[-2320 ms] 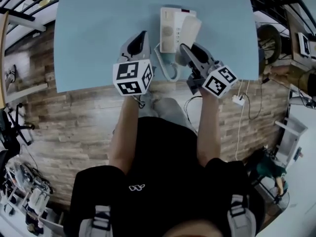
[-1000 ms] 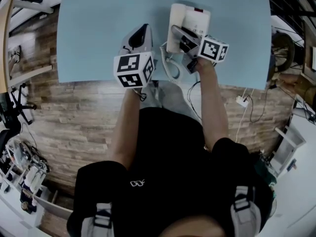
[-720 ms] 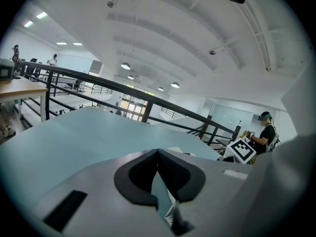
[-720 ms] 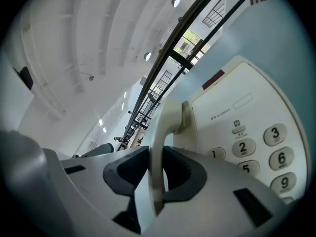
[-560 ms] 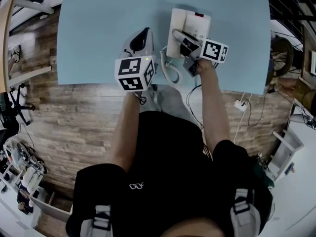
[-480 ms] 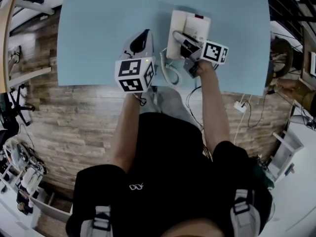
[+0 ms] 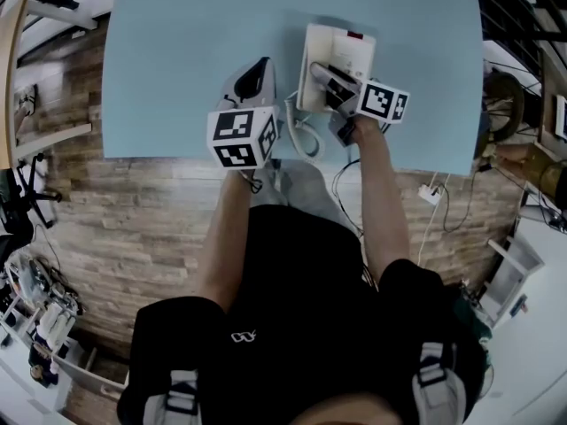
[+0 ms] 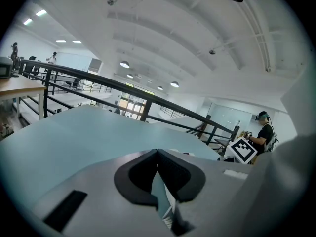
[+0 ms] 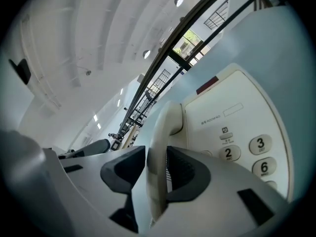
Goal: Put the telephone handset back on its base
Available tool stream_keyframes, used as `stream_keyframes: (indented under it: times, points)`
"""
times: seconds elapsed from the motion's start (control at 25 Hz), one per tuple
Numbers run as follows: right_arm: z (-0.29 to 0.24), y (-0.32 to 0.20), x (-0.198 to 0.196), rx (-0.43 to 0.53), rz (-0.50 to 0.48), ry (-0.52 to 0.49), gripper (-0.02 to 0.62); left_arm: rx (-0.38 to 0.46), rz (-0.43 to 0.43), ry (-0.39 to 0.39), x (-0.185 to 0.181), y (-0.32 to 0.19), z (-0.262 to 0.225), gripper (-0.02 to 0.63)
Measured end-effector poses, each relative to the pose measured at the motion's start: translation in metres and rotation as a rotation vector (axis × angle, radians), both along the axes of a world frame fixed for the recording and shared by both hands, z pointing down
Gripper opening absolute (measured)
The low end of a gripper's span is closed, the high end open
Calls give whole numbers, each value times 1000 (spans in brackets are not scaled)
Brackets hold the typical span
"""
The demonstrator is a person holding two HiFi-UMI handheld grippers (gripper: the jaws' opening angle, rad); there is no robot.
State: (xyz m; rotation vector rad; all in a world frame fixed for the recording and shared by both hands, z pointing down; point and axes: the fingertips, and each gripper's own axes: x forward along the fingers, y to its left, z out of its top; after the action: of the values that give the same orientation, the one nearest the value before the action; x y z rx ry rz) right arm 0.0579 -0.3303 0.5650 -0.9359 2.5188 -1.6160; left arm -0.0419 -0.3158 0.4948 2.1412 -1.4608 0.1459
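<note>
The cream telephone base [image 7: 354,56] lies on the light blue table [image 7: 177,60], keypad up. The handset [image 9: 160,132] lies along the base's [image 9: 232,117] left side in its cradle. My right gripper [image 7: 321,71] reaches over the base with the handset [image 7: 314,44] between its jaws. Its jaws are opening, and in the right gripper view [image 9: 157,154] a thin gap shows beside the pads. My left gripper [image 7: 258,64] hovers left of the base, shut and empty, tips together [image 8: 158,152].
The coiled cord [image 7: 299,131] loops from the base toward the table's near edge. Wooden floor and cables lie below that edge. A railing [image 8: 123,88] and a person [image 8: 264,132] are far behind the table.
The right gripper brought the handset from a tilted hold above the base down onto the cradle at the left. The left gripper stayed almost still.
</note>
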Motion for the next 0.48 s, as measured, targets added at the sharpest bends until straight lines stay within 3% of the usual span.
stream_keyframes:
  times: [0.12,0.48]
  points:
    - [9,3,13,5,29,169,166,1,8,0,3,-1,1,0]
    - [1,28,30,45,84,327,198,3,14,18,9,-5,-1,0]
